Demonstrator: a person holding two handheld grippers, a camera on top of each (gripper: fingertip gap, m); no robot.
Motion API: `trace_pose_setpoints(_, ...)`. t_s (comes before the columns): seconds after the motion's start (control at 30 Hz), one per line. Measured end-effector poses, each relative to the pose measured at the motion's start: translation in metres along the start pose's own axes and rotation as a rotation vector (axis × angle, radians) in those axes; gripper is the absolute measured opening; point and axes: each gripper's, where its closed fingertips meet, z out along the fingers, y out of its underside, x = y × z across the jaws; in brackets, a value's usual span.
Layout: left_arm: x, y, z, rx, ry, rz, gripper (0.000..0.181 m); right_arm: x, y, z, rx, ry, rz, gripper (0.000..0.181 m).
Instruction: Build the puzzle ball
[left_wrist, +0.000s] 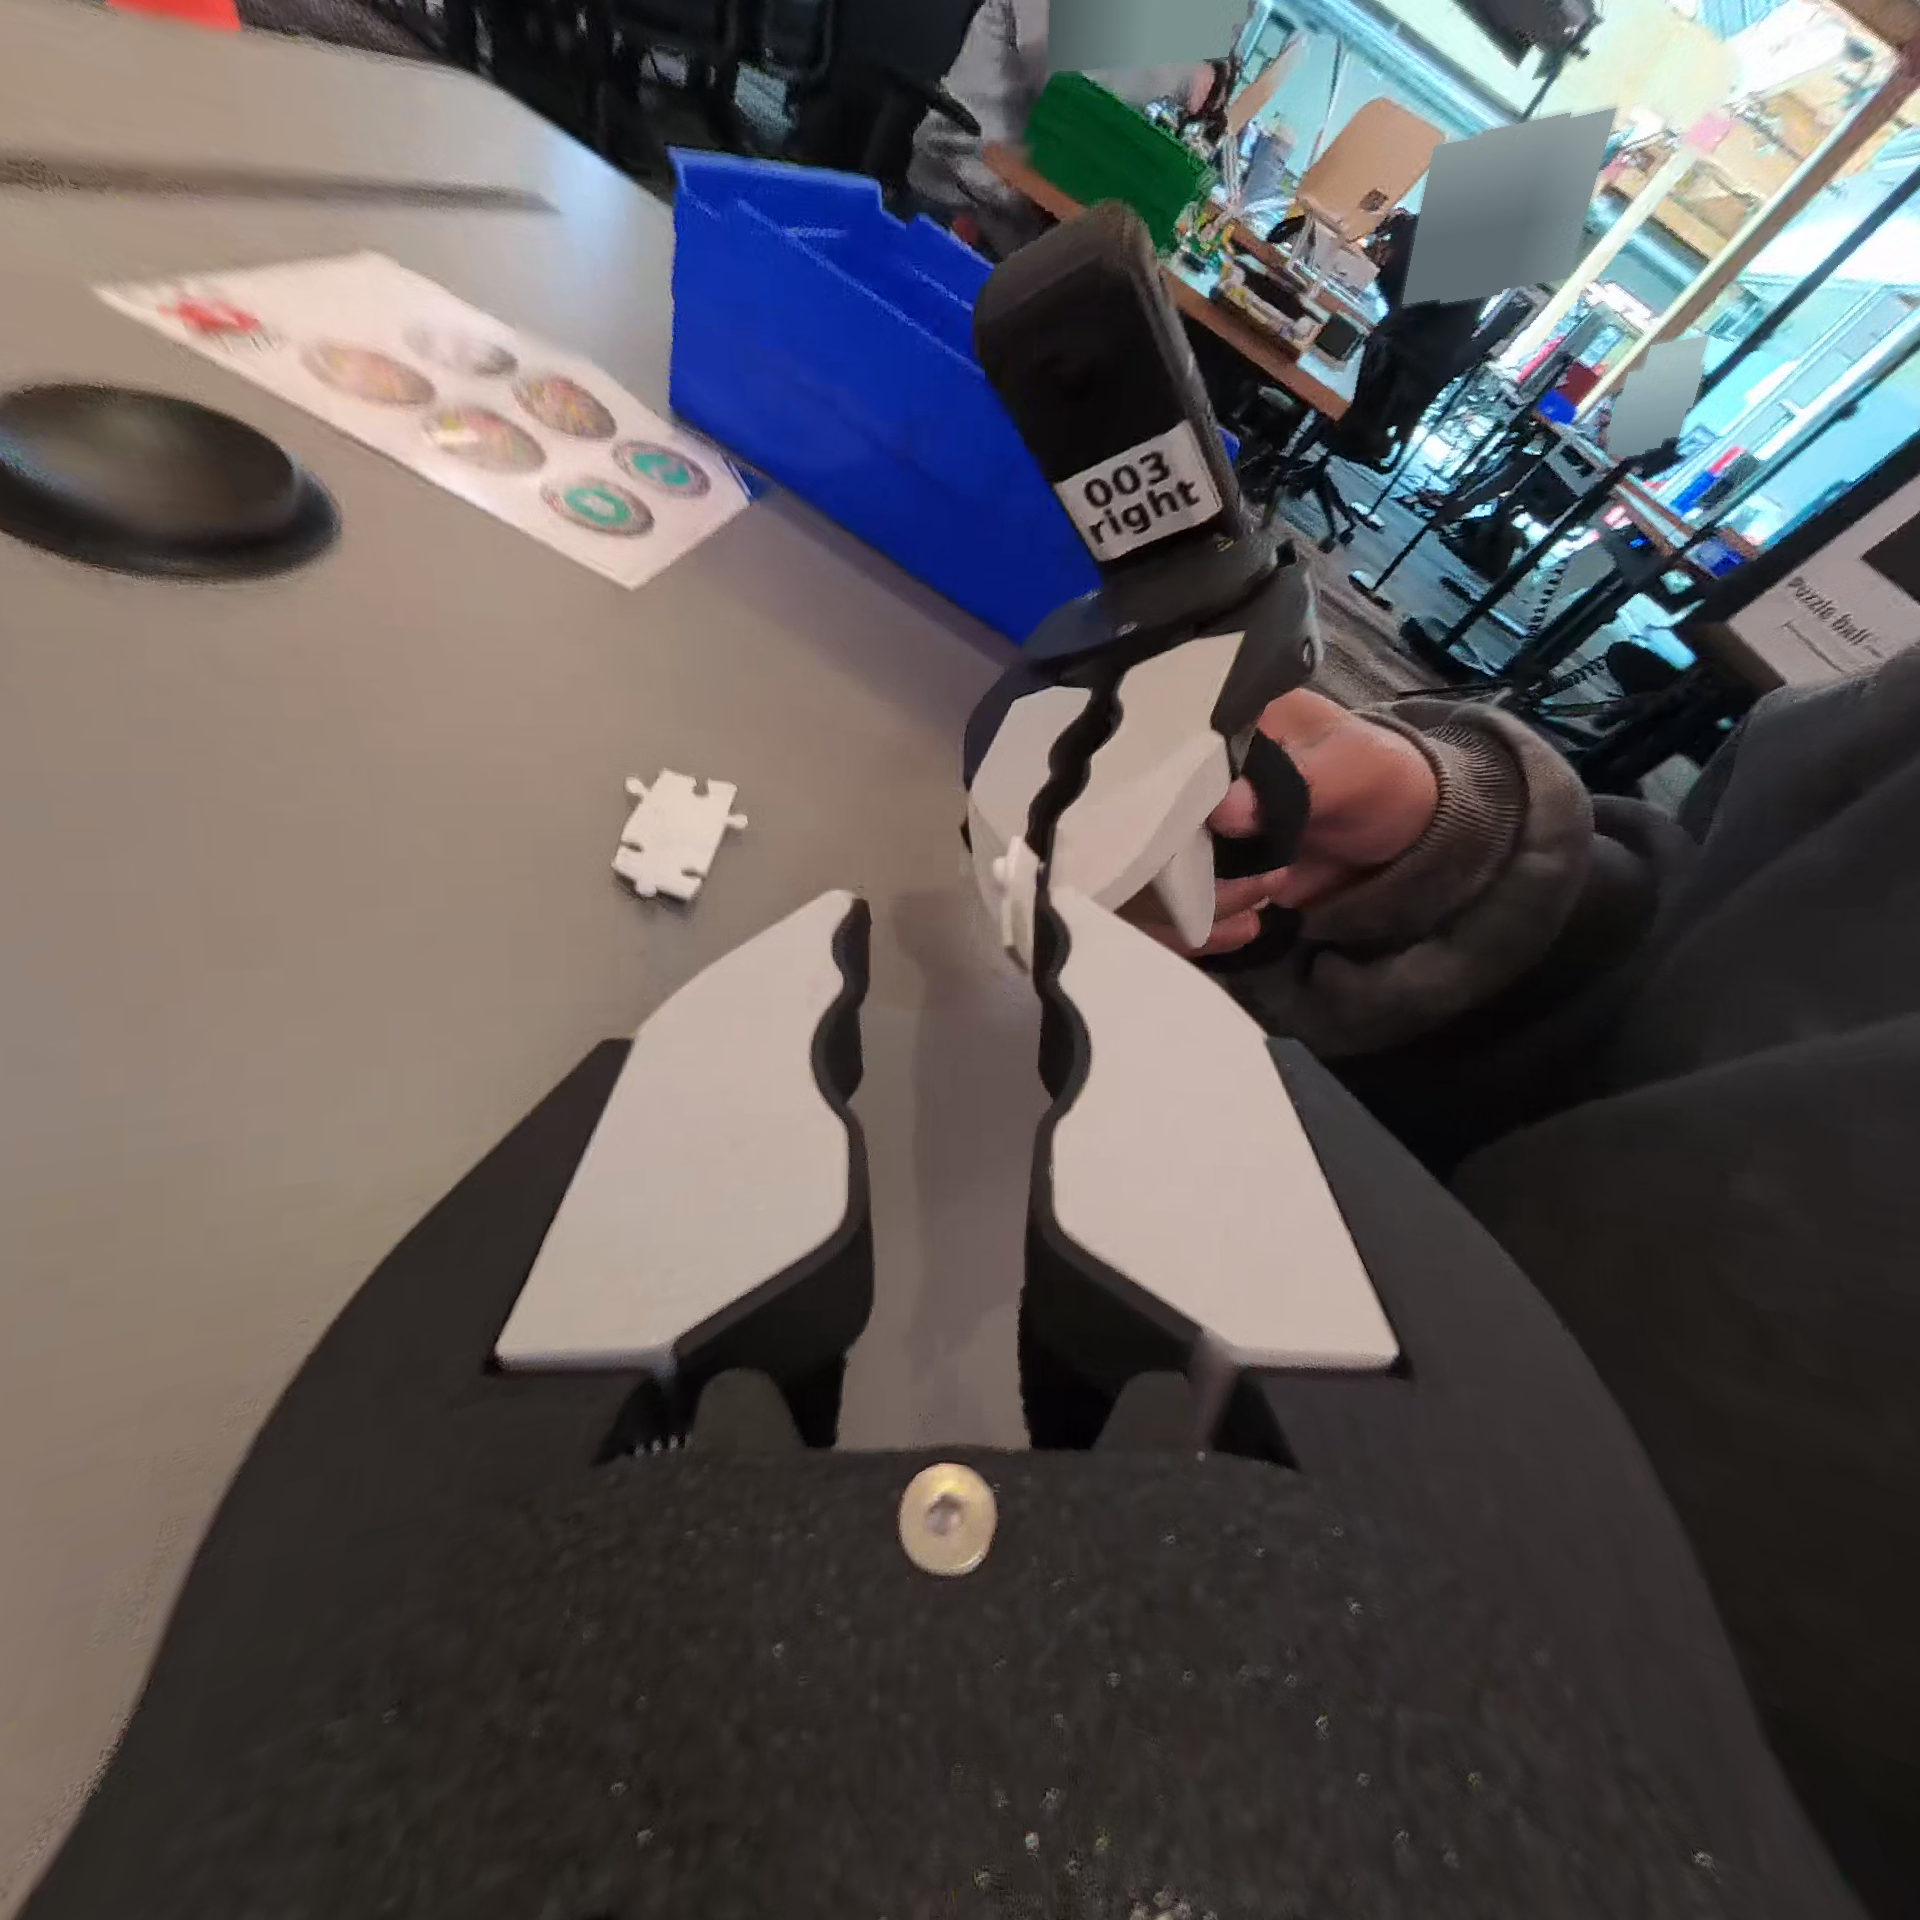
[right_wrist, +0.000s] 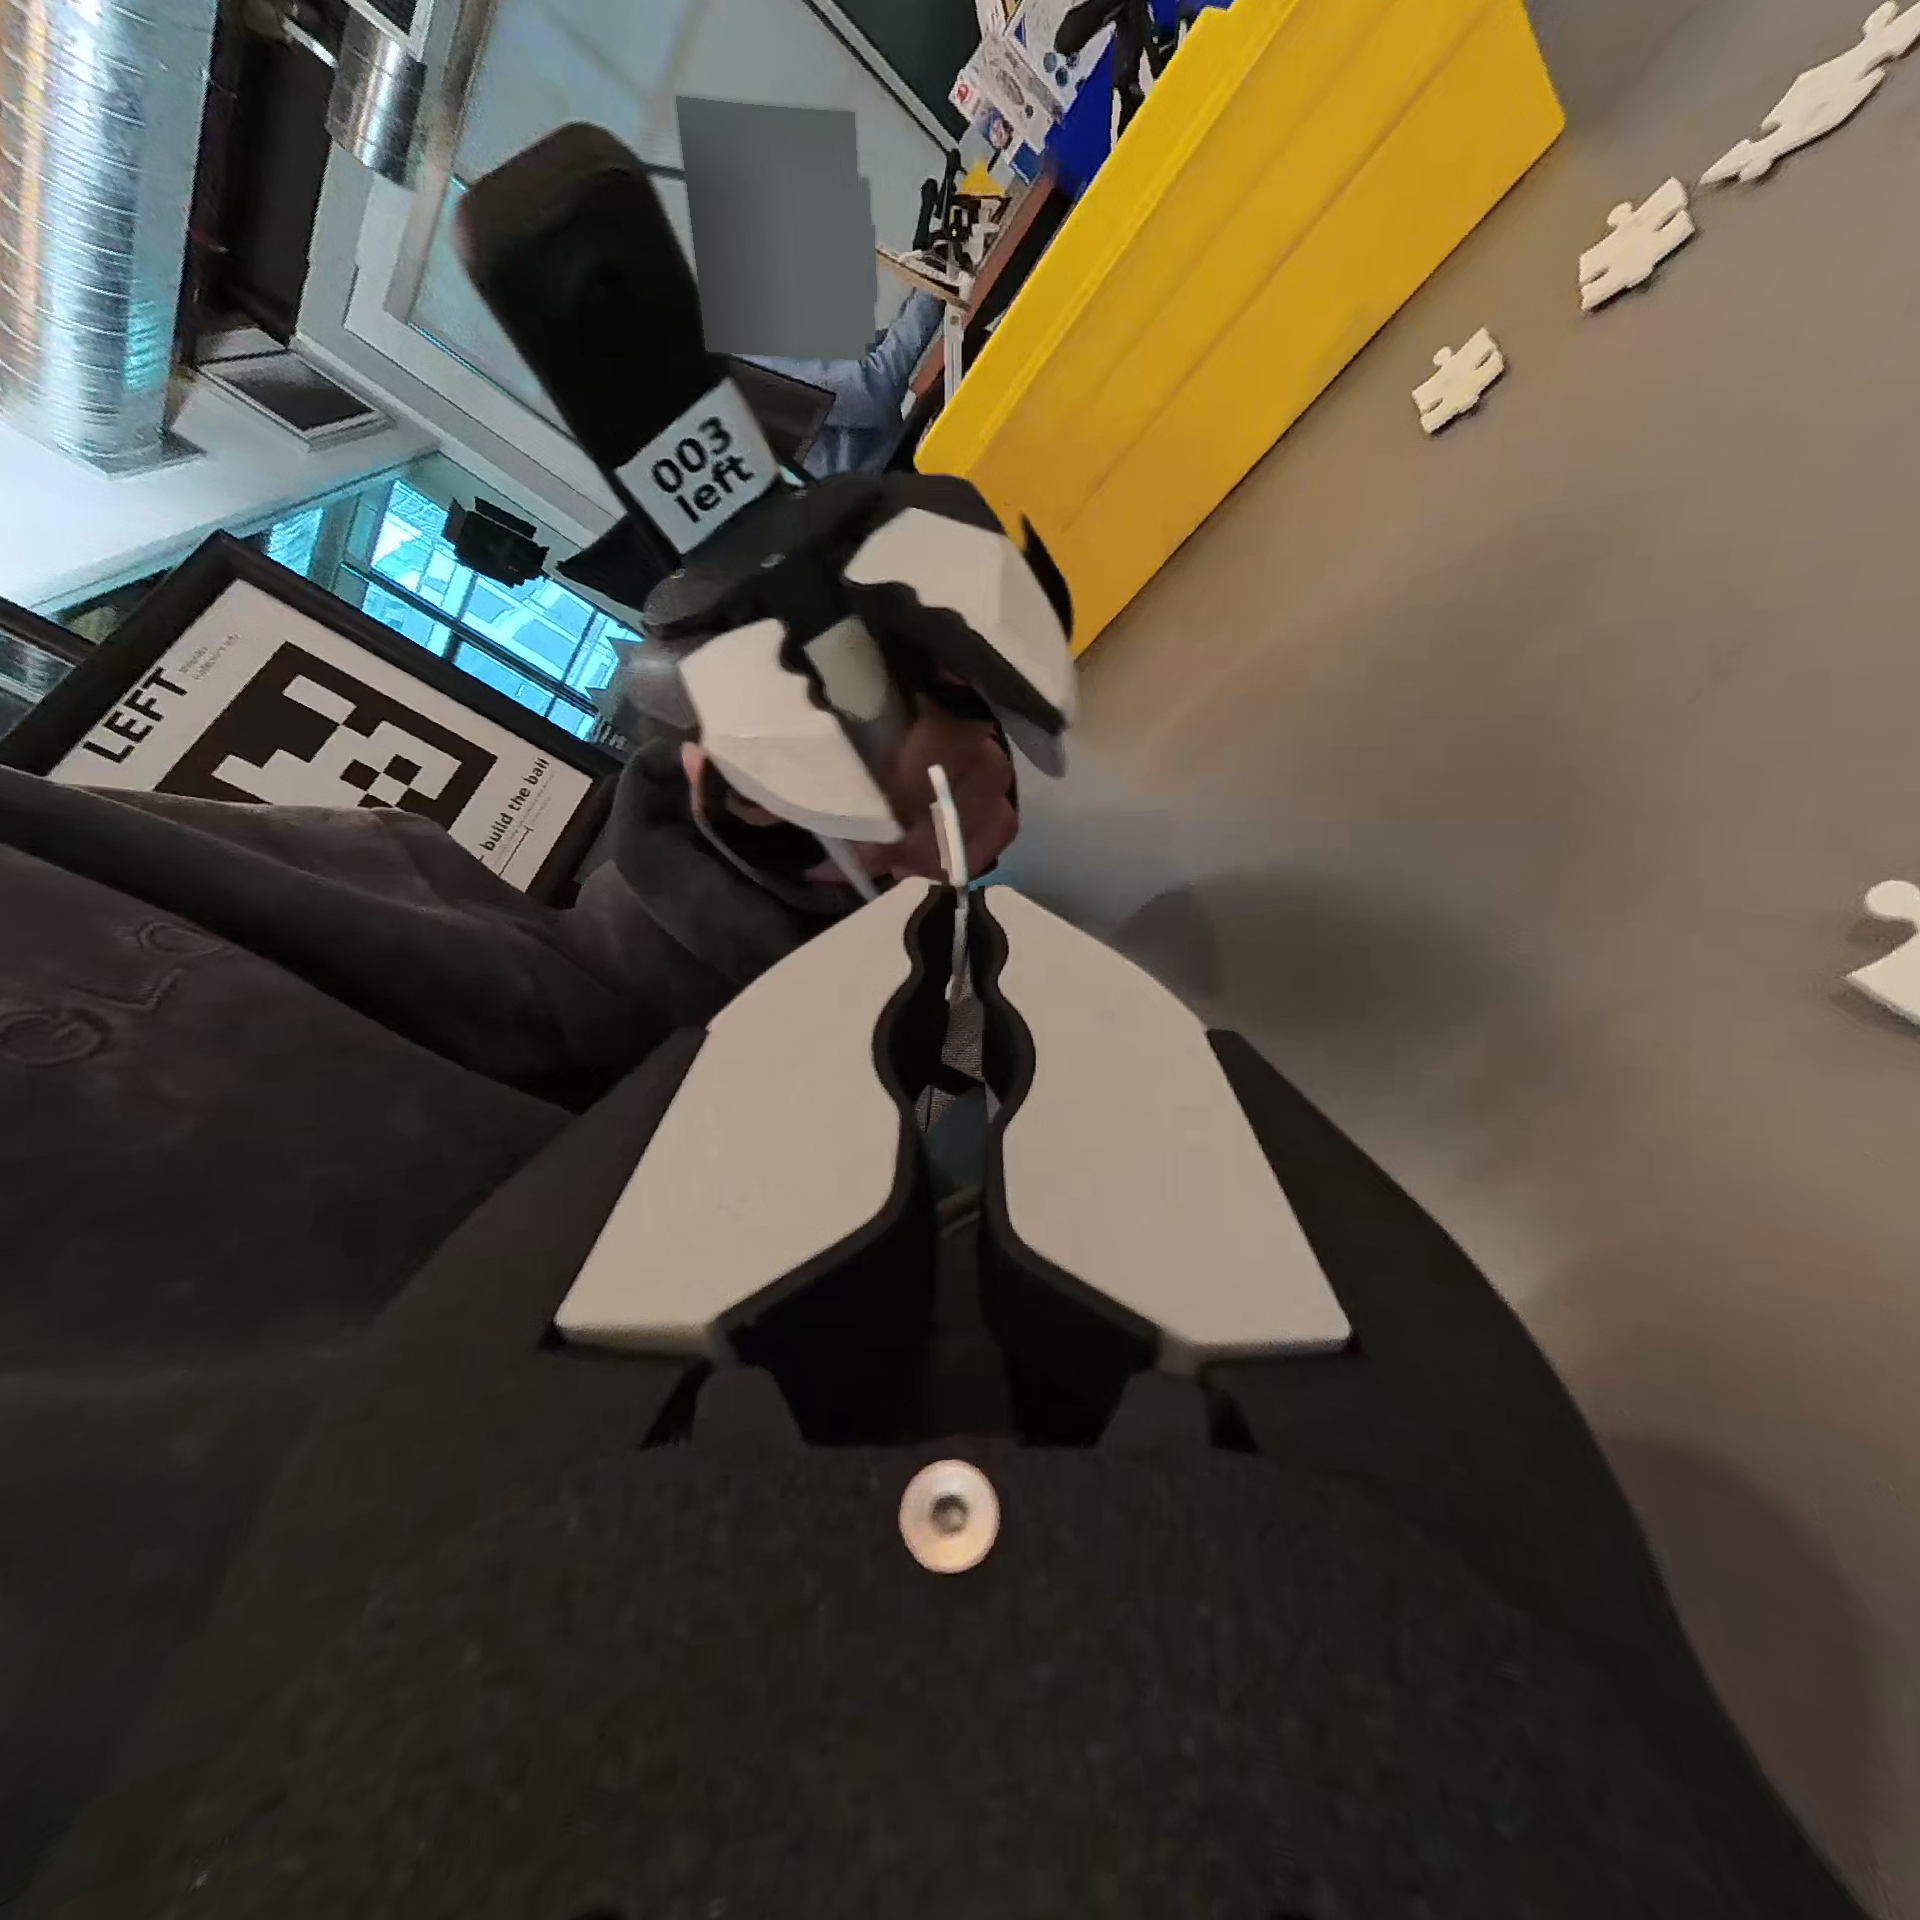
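Left gripper (left_wrist: 951, 940): jaws parted, nothing between them, poised above the grey table (left_wrist: 312, 831). Right gripper (right_wrist: 961, 914): clenched on a thin white puzzle piece (right_wrist: 951, 831), seen edge-on and protruding past the fingertips. Same piece apparently visible from the left wrist view as a small white tab (left_wrist: 1013, 883) at the right gripper's tips, close beside the left gripper's right finger; contact between the two not resolvable. Further loose white pieces: one flat on the table (left_wrist: 677, 831) ahead of the left gripper; several (right_wrist: 1455, 384) scattered along the table beside a yellow bin (right_wrist: 1247, 291). Behind the right gripper: blue bin (left_wrist: 831, 364) and a printed sheet of round pictures (left_wrist: 468, 416). Dark sleeve and hand (left_wrist: 1340, 800) filling the right of the left wrist view, blocking the table edge there.
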Motion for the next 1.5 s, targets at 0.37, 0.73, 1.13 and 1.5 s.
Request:
trace_pose_setpoints(0.37,0.010,0.017,0.008,-0.056,0.148,-0.137,0.006,0.008,0.009,0.004,-0.039,0.055,-0.059,0.003)
trace_pose_setpoints(0.73,-0.002,0.014,0.009,-0.116,0.116,-0.169,0.002,0.020,0.007,-0.008,-0.051,0.165,-0.158,0.013)
trace_pose_setpoints(1.13,-0.056,-0.008,0.028,-0.210,-0.020,-0.201,0.002,0.060,0.004,-0.047,-0.130,0.496,-0.387,0.007)
trace_pose_setpoints(1.5,-0.067,0.012,0.039,-0.220,-0.066,-0.186,0.002,0.082,0.003,-0.067,-0.158,0.618,-0.428,0.007)
